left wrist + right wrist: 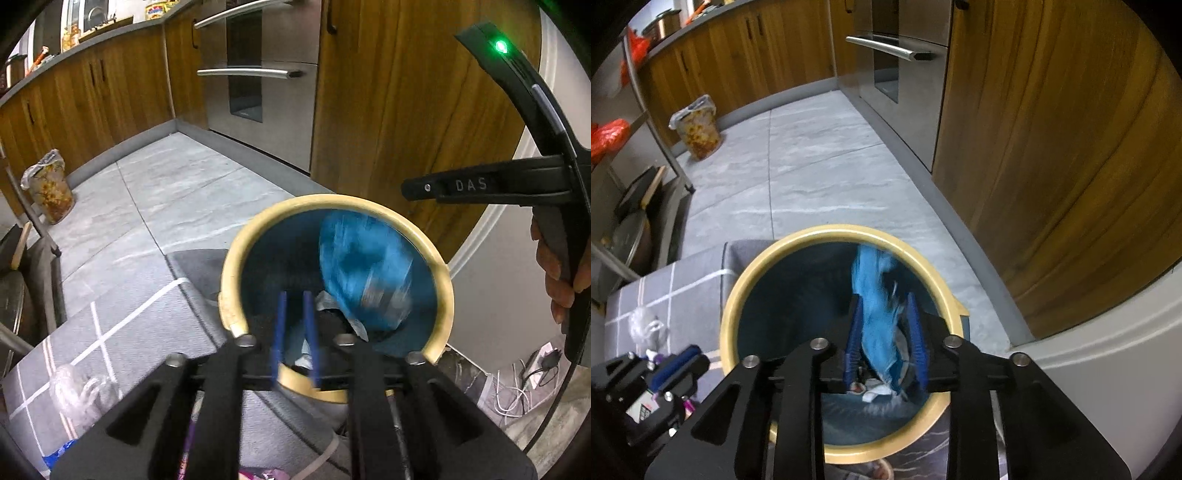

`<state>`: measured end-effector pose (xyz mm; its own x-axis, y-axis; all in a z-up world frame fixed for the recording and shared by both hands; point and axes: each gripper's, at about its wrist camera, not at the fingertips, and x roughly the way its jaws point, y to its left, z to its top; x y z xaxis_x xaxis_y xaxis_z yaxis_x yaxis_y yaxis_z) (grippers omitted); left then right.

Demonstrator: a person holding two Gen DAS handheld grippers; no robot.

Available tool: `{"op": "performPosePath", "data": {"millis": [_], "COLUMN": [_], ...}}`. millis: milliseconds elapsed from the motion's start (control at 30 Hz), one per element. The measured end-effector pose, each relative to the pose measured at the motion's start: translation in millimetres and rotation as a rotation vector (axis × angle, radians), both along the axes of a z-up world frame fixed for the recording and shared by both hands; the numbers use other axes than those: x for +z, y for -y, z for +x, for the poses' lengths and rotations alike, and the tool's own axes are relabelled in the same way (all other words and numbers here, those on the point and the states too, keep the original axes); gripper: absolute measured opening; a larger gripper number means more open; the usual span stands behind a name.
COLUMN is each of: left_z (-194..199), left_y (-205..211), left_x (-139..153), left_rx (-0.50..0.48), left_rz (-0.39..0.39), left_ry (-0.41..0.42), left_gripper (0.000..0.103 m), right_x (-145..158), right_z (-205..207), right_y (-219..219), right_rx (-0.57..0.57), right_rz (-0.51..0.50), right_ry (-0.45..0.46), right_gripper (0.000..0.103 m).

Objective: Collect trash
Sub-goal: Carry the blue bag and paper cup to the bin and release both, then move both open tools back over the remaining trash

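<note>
Both grippers' fingers (295,332) (886,336) apart over bin (738,295), grey rug (122,314), tiled kitchen floor (820,166)

Round trash bin (728,321), cream-yellow rim, dark teal inside; stands upright on the floor, lower centre of both wrist views. Blue crumpled wrapper (877,314), motion-blurred, sits within the bin mouth, right of centre; in the right wrist view it hangs lengthwise between the two blue finger pads. White and dark scraps (327,301) lie at the bin's bottom. Clear plastic wad (79,393) lies on the grey checked mat, lower left.
</note>
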<state>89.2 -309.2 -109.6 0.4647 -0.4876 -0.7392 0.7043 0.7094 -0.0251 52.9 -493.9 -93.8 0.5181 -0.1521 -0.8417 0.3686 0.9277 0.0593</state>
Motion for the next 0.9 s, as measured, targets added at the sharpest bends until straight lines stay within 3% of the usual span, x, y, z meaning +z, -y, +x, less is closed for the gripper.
{"op": "performPosePath", "data": {"millis": [133,233,900], "left_z": [-4,-6,-40], "left_y": [-11,-19,-106], "left_x": [9,16,61], "left_rx": [0.026,0.049,0.182], "left_rz": [0.0,-0.008,-0.006], "left_ry": [0.042,0.062,0.169], "left_gripper": [0.042,0.051,0.072], "right_x": [5,11,57], "right_z": [-4,-7,-24], "right_y": [-3,-9,-81], "right_rx": [0.011,0.019,0.176], "right_rz": [0.0,0.0,0.018], "right_ry": [0.022,0.044,0.217], "right_gripper": [0.042,0.052,0.079]}}
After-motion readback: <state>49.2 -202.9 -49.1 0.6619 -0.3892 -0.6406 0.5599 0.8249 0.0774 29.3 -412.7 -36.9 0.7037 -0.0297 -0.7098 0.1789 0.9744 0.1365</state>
